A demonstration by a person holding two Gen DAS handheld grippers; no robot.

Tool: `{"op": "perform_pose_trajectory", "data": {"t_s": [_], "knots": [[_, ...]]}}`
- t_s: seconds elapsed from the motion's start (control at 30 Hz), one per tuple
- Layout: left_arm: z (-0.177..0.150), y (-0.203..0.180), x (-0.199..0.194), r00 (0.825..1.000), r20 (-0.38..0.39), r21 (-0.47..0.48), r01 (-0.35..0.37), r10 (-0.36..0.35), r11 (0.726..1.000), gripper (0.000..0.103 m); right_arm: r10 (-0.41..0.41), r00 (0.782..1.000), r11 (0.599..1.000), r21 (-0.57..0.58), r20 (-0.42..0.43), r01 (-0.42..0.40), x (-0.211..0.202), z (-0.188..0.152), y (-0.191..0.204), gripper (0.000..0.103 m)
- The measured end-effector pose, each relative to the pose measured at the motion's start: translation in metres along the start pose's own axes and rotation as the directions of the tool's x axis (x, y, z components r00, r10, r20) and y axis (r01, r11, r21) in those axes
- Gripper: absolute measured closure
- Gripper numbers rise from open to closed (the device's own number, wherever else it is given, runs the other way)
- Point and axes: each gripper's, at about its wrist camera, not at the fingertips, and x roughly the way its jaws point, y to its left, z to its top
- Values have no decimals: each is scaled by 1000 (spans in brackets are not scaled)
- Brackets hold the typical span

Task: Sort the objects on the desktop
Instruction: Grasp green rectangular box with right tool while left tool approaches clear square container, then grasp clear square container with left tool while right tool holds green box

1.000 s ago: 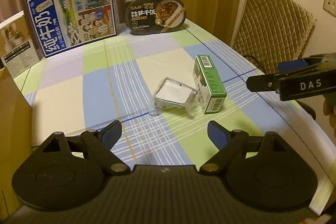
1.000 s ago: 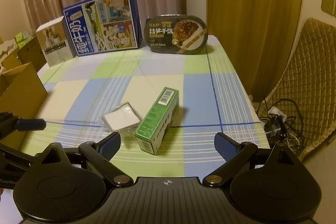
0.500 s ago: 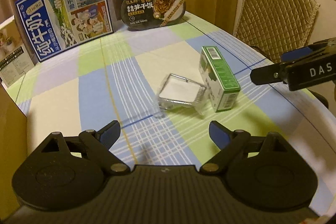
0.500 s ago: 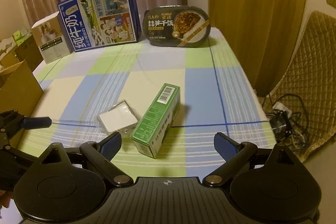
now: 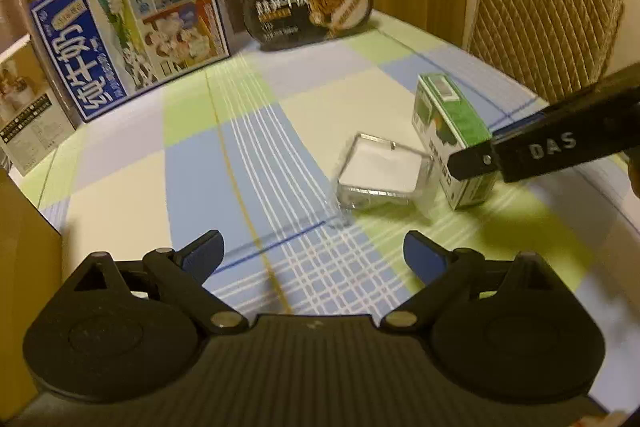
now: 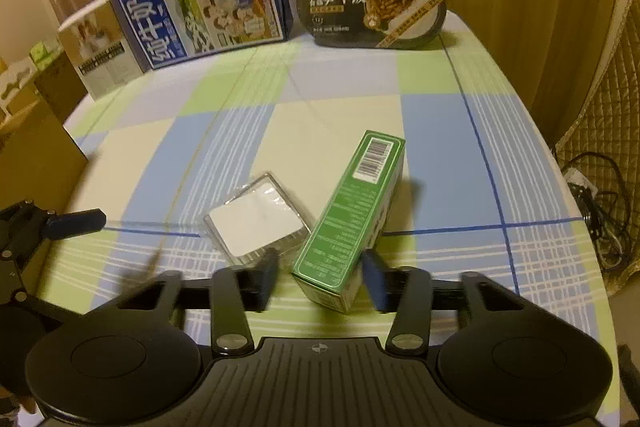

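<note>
my right fingers (image 6: 320, 277) have just been closing, with the near end of the green carton (image 6: 350, 217) between them; i cannot tell if the pads press it yet. the carton lies on the checked surface (image 6: 440, 155), just beside the clear plastic case (image 6: 258, 219). my left fingers (image 5: 312, 253) have been opening and stand wide apart over the surface, holding nothing.

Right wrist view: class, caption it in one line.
Right gripper closing around the green box beside a clear case.

Glossy green cardboard carton (image 6: 352, 219), clear plastic case (image 6: 256, 219), matt checked cloth (image 6: 340, 107).
</note>
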Motion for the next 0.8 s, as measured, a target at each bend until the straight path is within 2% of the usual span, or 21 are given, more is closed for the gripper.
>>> {"op": "perform_pose_trajectory", "data": {"t_s": [0.3,0.37,0.47,0.57,0.7,0.8], "knots": [[8,-8,9,998,18,-13,64,-64,998,9,-88,996,995,-46,-2,88,-16,1,-13,76],[11,-10,14,997,28,-18,71,-71,997,9,-109,994,993,-38,0,109,-19,1,-20,76],[14,-15,20,996,52,-1,72,-72,997,9,-100,995,995,0,-1,100,-22,-1,-35,76],[16,-21,31,993,65,40,91,-94,995,9,-90,996,996,-9,-4,90,-21,-3,-41,73],[17,-27,46,992,69,92,99,-105,991,9,-80,997,997,-4,-5,80,-18,-4,-44,60],[19,-30,54,990,76,122,107,-117,987,9,-66,998,998,-15,-6,66,-14,-2,-41,59]]}}
